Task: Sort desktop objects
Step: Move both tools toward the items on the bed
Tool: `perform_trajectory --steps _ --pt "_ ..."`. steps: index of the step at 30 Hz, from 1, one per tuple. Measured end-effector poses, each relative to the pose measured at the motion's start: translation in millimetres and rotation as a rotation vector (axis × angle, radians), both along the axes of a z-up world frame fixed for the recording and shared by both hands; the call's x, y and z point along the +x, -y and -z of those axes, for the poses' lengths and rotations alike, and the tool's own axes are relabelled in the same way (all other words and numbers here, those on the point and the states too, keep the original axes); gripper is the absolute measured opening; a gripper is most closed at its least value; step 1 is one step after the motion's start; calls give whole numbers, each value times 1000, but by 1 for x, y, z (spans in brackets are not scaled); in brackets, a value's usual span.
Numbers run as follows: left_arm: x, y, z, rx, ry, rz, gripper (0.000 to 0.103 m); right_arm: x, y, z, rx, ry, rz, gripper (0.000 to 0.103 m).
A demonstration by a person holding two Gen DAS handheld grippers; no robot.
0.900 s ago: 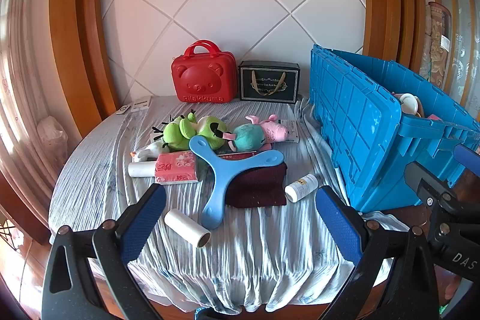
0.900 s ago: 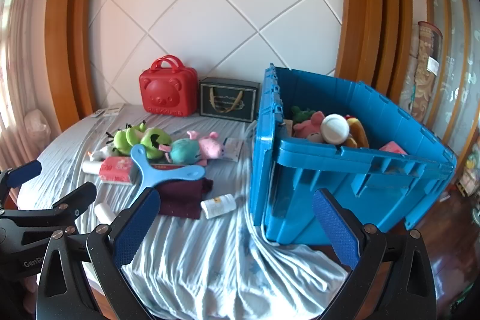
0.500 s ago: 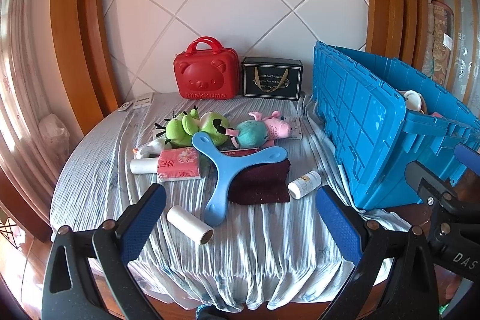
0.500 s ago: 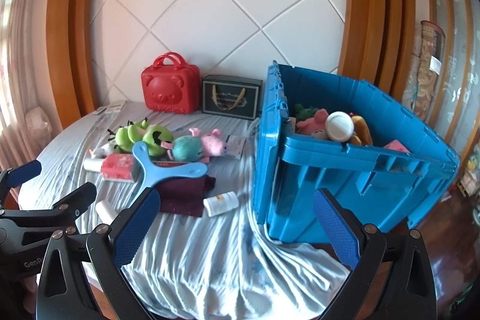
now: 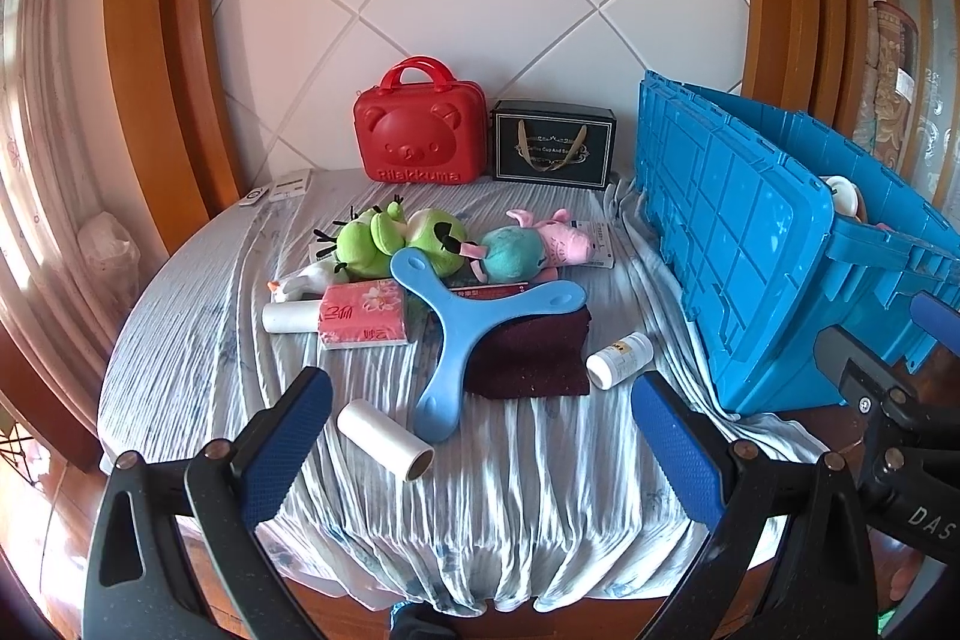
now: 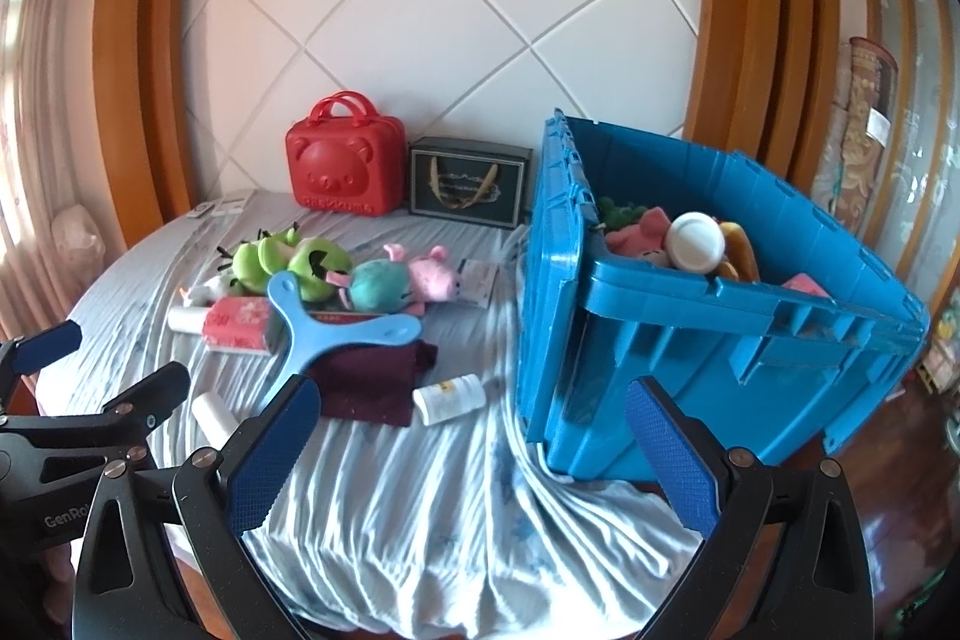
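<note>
Crate: blue crate [image 6: 708, 340] at the table's right edge, my landmark, already holding plush toys.
Left gripper [image 5: 480, 436]: I hold it short of the table, left of the crate, jaws spread wide, nothing between them.
Right gripper [image 6: 474, 448]: I see it before the crate's near corner, jaws spread, empty.
Loose items: blue boomerang [image 5: 462, 316], white bottle [image 5: 618, 361] and paper roll [image 5: 384, 439] lie left of the crate.
</note>
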State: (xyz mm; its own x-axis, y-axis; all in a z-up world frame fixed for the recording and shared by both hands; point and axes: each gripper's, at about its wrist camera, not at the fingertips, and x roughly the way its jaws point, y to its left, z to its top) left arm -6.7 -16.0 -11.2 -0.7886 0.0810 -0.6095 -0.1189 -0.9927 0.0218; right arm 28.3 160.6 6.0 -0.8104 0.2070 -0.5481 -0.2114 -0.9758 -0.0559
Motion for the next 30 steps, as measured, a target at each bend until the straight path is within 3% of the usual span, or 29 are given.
perform_trajectory --steps 20,30 --pt "-7 9 6 7 24 -3 101 -7 0 7 -19 8 39 103" --pt "-35 39 41 2 130 -81 101 -35 -1 33 -66 62 3 103"
